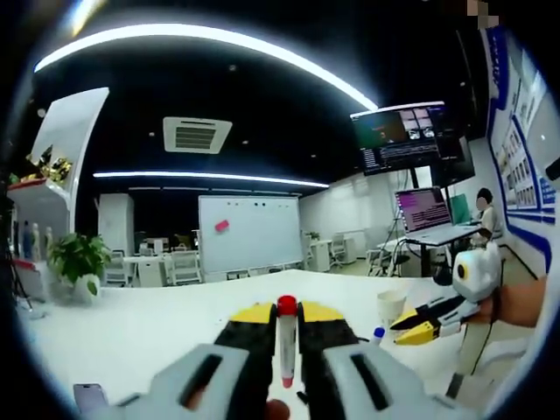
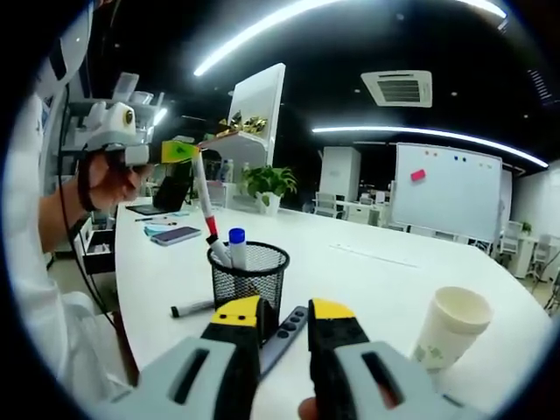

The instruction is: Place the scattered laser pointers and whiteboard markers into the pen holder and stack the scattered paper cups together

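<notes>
We see an open office with a dark ceiling, long light strips and a whiteboard (image 2: pixel 448 190) at the back, and in front of it a broad white surface (image 2: pixel 367 271) that carries the task's things. Taking the black mesh pen holder (image 2: pixel 248 276) as our landmark in the right gripper view, it stands on the surface just beyond the right tool (image 2: pixel 285 312), whose yellow-tipped jaws stand slightly apart with nothing between them. A blue-capped marker (image 2: pixel 236 246) already stands inside the pen holder. The left tool (image 2: pixel 178 152) hovers above and to the left of the pen holder, its jaws closed on a red-capped marker (image 2: pixel 204 196) that hangs cap-down with the cap just at the holder's rim. In the left gripper view we see that same red-capped marker (image 1: pixel 286 339) clamped upright between the left tool (image 1: pixel 286 312) jaws. A black marker (image 2: pixel 192 307) lies flat on the surface just left of the pen holder's base, and a dark laser pointer (image 2: pixel 283 333) with a row of buttons lies in front of the holder, reaching back between the right tool's jaws. A paper cup (image 2: pixel 448 332) stands upright well to the right of the pen holder. A phone (image 2: pixel 176 234) lies behind and left of the holder, and a potted plant (image 2: pixel 269 185) stands farther back.
</notes>
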